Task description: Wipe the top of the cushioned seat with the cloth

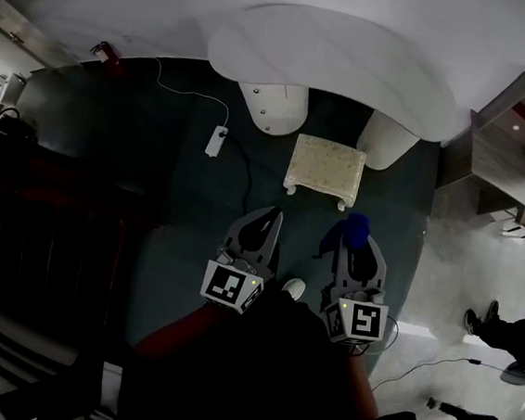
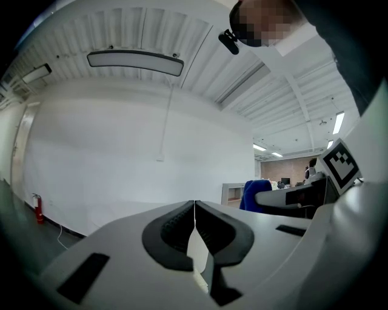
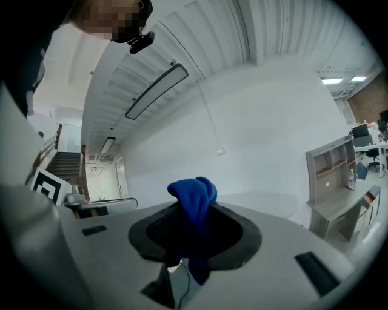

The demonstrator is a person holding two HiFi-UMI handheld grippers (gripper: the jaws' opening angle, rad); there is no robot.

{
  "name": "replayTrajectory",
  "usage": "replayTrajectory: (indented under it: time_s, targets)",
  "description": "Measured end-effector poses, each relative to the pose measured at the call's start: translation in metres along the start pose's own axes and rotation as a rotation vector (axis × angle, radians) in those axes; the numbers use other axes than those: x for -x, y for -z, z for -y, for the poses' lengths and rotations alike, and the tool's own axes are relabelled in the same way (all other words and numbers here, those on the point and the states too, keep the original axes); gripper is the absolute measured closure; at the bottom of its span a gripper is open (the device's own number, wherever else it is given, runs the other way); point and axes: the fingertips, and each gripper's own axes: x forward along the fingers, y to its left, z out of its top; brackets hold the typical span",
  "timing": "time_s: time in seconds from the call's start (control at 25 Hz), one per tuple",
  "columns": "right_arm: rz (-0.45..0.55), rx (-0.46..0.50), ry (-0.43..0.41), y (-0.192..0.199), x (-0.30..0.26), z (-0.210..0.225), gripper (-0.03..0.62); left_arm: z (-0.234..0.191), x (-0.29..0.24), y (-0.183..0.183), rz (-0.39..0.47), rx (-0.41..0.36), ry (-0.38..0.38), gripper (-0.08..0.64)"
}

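The cushioned seat (image 1: 324, 167), a small cream stool with short legs, stands on dark carpet in front of the round white table (image 1: 339, 59). My right gripper (image 1: 358, 231) is shut on a blue cloth (image 1: 357, 227), held just near the stool's front right corner, level and pointing away. In the right gripper view the blue cloth (image 3: 193, 203) bunches up out of the closed jaws (image 3: 194, 213). My left gripper (image 1: 266, 222) is shut and empty, held left of the stool; its jaws meet in the left gripper view (image 2: 194, 209).
A white power strip (image 1: 216, 141) and its cable lie on the carpet left of the stool. Two white table pedestals (image 1: 273, 106) stand behind the stool. A wooden shelf unit (image 1: 516, 152) is at the right. A person's shoes (image 1: 480, 319) and cables are on the shiny floor.
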Motion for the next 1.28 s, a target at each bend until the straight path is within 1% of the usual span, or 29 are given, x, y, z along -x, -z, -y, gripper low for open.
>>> replayTrajectory:
  time_s: [0.16,0.24,0.36,0.48,0.56,0.64,0.8,0.96,1.04,1.16,1.28]
  targets:
    - [-0.045,-0.023,-0.025,0.01,-0.034,0.007,0.46,-0.022,-0.028,0.007,-0.019,0.016,0.0,0.543]
    - [-0.058,-0.012,-0.047,0.01,-0.054,0.007,0.46,-0.034,-0.042,0.016,-0.032,0.026,-0.001,0.543]
    - [-0.084,-0.002,-0.056,0.007,-0.099,0.006,0.46,-0.066,-0.073,0.022,-0.057,0.041,-0.004,0.543]
    - [-0.127,0.046,-0.063,0.006,-0.147,0.011,0.46,-0.098,-0.108,0.025,-0.08,0.075,0.003,0.543]
    - [-0.163,0.071,-0.068,0.007,-0.177,0.021,0.459,-0.119,-0.132,0.022,-0.072,0.104,-0.004,0.543]
    - [-0.193,0.068,-0.059,0.007,-0.211,0.029,0.459,-0.143,-0.152,0.023,-0.081,0.124,0.011,0.543]
    - [-0.208,0.043,-0.032,0.009,-0.269,0.035,0.459,-0.192,-0.174,0.032,-0.129,0.131,0.044,0.543]
    - [-0.215,0.019,-0.005,0.01,-0.317,0.041,0.459,-0.236,-0.201,0.03,-0.127,0.132,0.041,0.543]
    - [-0.228,0.026,0.002,0.016,-0.336,0.043,0.459,-0.25,-0.215,0.031,-0.121,0.142,0.046,0.543]
    - [-0.242,0.032,-0.028,0.024,-0.361,0.047,0.46,-0.265,-0.231,0.032,-0.111,0.184,0.044,0.543]
    - [-0.282,0.055,-0.046,0.035,-0.384,0.059,0.459,-0.275,-0.237,0.044,-0.142,0.204,0.025,0.543]
